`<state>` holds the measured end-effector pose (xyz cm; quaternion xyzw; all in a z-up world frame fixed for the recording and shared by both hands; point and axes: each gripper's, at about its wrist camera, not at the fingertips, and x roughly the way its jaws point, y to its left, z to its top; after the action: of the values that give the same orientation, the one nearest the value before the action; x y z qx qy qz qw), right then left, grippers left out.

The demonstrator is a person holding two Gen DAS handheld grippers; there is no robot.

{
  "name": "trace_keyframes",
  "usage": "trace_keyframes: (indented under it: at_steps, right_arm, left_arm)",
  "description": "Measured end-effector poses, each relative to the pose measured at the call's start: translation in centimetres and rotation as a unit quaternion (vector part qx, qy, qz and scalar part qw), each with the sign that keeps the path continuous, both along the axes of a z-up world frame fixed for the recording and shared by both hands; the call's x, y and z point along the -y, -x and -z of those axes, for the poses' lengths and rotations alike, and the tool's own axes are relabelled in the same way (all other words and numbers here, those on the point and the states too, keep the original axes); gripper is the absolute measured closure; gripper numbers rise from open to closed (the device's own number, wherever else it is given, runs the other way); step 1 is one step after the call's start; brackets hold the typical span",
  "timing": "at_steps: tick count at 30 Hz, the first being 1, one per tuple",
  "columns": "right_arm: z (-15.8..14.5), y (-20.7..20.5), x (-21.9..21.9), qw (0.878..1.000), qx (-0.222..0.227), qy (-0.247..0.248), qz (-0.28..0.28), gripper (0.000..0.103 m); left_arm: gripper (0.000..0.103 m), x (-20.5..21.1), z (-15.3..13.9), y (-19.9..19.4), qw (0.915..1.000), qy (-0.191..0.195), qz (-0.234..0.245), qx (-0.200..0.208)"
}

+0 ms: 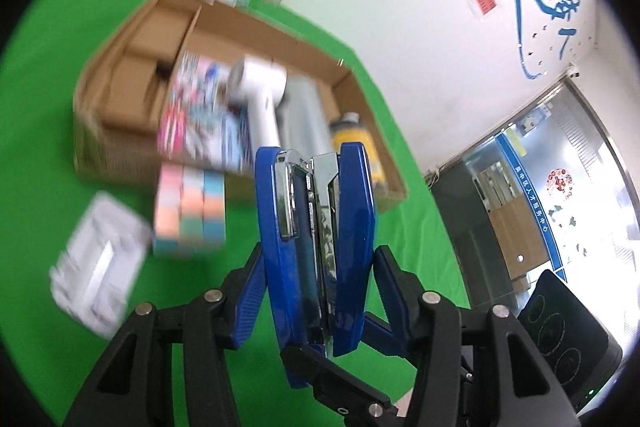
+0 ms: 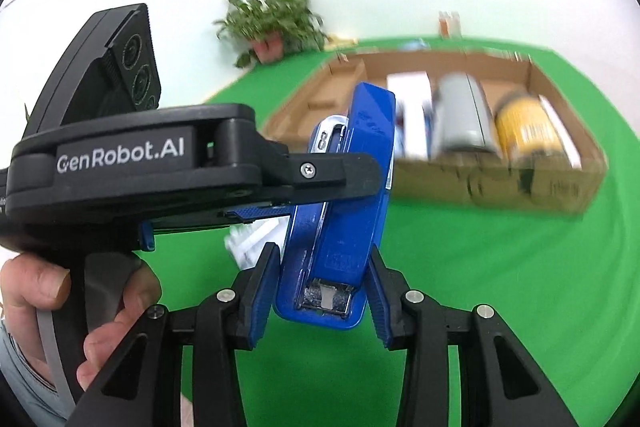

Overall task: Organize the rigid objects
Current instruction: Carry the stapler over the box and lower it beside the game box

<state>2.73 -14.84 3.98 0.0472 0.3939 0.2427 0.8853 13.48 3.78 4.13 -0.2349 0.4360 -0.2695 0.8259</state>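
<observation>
I hold the blue stapler [image 1: 316, 227] in both jaws, handing over toward the cardboard box [image 1: 120, 131] at 11 o'clock.

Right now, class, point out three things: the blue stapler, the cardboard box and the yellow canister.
blue stapler [image 1: 352, 227]: left wrist view, on its blue outer shell.
cardboard box [image 2: 460, 183]: right wrist view, on its near outer wall.
yellow canister [image 2: 528, 135]: right wrist view, on its yellow side.
</observation>
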Motion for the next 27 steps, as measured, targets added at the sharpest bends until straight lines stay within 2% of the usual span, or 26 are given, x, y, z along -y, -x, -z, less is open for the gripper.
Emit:
trace_keyframes:
  at_steps: [5,11,15,20,27]
  right_arm:
    - [-3.1,-3.5,-1.3,1.0,0.027,-0.003,-0.006,0.063]
    - [-3.8,-9.5,-3.4,1.0,0.01,-0.002,-0.014,0.063]
    - [-3.0,-13.2,-4.5,1.0,-0.008,-0.004,-0.019,0.063]
    - [-0.6,-16.7,-4.9,0.999,-0.046,-0.01,-0.012,0.063]
    - [3.3,-20.1,-5.5,0.996,-0.084,-0.002,-0.008,0.063]
  left_arm:
    - [0.052,-1.4,-2.8,-4.1,0.9998,-0.008,0.002,0.021]
    - [0.052,-3.0,-2.7,-9.1,0.9999,-0.011,0.003,-0.003]
    - [0.052,-3.8,-1.8,-12.4,0.9997,-0.014,0.003,-0.021]
    - [0.052,-4.3,1.2,-15.8,0.9981,-0.016,0.008,-0.06]
    - [0.051,-4.3,4.4,-18.2,0.9945,-0.024,0.02,-0.1]
